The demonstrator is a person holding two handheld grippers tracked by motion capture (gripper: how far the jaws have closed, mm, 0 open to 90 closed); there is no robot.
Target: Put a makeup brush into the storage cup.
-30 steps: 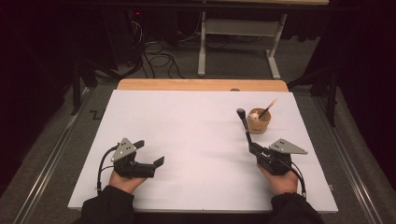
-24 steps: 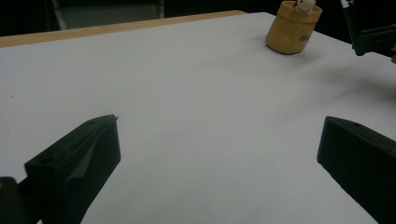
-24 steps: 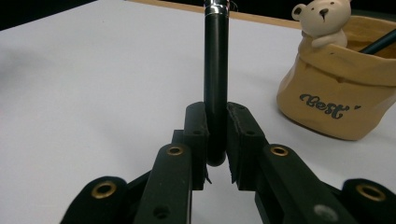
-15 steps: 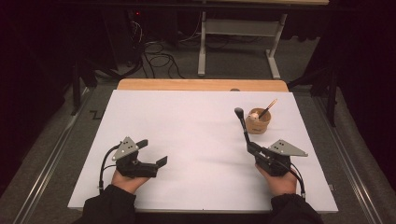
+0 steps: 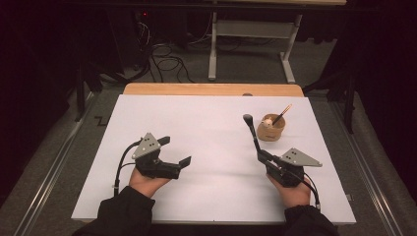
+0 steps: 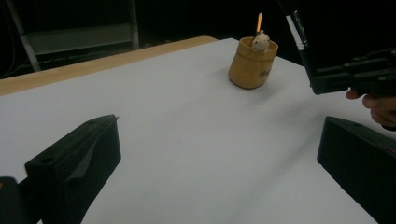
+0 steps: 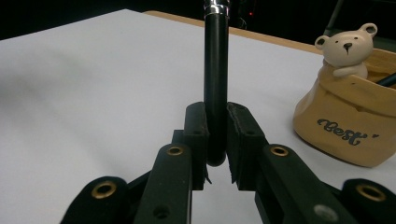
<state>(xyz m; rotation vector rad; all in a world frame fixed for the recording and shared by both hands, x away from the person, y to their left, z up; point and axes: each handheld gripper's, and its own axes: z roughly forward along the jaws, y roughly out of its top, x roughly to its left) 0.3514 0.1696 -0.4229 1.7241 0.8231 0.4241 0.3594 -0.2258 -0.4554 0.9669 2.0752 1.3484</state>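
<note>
Black claw [image 7: 215, 140] with brass screws, grey triangular plates, trailing cables, dark sleeves [image 5: 123, 214]

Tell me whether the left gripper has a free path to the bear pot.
Probably yes: the left gripper is open and holds nothing, and bare white table lies between it and the bear pot. The right gripper, clamping a black brush, crowds the pot's near side.

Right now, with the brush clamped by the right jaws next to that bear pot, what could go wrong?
1. The right gripper pinches the brush only at its handle end, so it might pivot or slip.
2. The brush head stands close to the bear pot; a sideways swing could knock the pot or the stick leaning in it.
3. The left gripper is open and holds nothing, so nothing steadies the pot.
</note>
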